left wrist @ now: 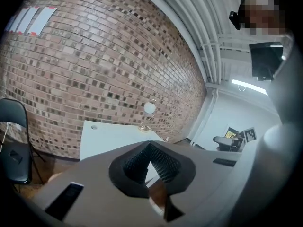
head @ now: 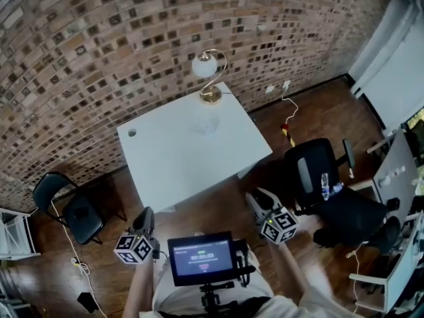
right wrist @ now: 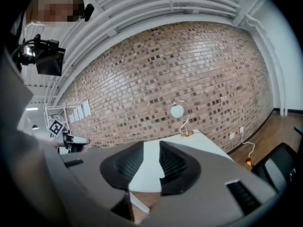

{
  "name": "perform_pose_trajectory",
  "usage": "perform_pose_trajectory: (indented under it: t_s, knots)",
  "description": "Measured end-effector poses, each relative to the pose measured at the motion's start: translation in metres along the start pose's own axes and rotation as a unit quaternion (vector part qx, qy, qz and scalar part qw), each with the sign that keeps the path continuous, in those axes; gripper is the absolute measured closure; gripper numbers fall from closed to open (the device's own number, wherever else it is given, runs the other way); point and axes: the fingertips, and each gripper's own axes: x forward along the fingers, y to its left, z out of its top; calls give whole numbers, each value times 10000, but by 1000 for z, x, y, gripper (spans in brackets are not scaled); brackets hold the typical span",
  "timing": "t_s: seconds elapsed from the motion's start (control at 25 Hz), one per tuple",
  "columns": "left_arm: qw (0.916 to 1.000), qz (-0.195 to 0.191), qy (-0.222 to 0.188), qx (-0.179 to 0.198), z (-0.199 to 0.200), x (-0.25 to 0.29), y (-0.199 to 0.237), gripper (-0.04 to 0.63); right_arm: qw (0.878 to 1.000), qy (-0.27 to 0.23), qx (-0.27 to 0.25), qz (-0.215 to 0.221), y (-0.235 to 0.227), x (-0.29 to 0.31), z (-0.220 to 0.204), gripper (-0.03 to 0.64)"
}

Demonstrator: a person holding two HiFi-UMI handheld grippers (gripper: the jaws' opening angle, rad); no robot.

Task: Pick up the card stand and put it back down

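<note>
Both grippers hover short of the white table's (head: pixel 179 158) near edge, pointing slightly downward toward it. Neither is clearly nearer. Everything on the table lies ahead of the fingers.

The left gripper (head: pixel 147 212) has its fingers closed tip to tip on nothing. The right gripper (head: pixel 256 196) has its fingers a little apart and is empty too: only the tabletop shows through the gap.

The card stand cannot be made out with any certainty. The head view shows a faint smudge (head: pixel 201 127) near the table's middle, in front of the globe lamp (head: pixel 209 68) at the far edge. It might be a clear stand, but I cannot tell, so its long axis is unknown.

The gripper views show how the fingers stand, which the head view does not — the left gripper (left wrist: pixel 150 148) pinched into a V, the right gripper (right wrist: pixel 151 145) with a narrow slot. They show the tabletop only at a shallow angle, and no stand appears on it.
</note>
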Motion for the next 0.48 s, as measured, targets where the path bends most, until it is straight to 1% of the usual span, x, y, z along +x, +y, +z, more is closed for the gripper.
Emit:
perform_pose_trajectory:
  t_s: [0.32, 0.48]
  knots:
    - [9999, -24, -7, 119, 32, 46, 28, 595, 9996, 95, -239, -68, -16, 68, 20, 505]
    - [9998, -20, 101, 142, 44, 75, 24, 595, 9986, 214, -481, 17, -26, 100, 34, 505]
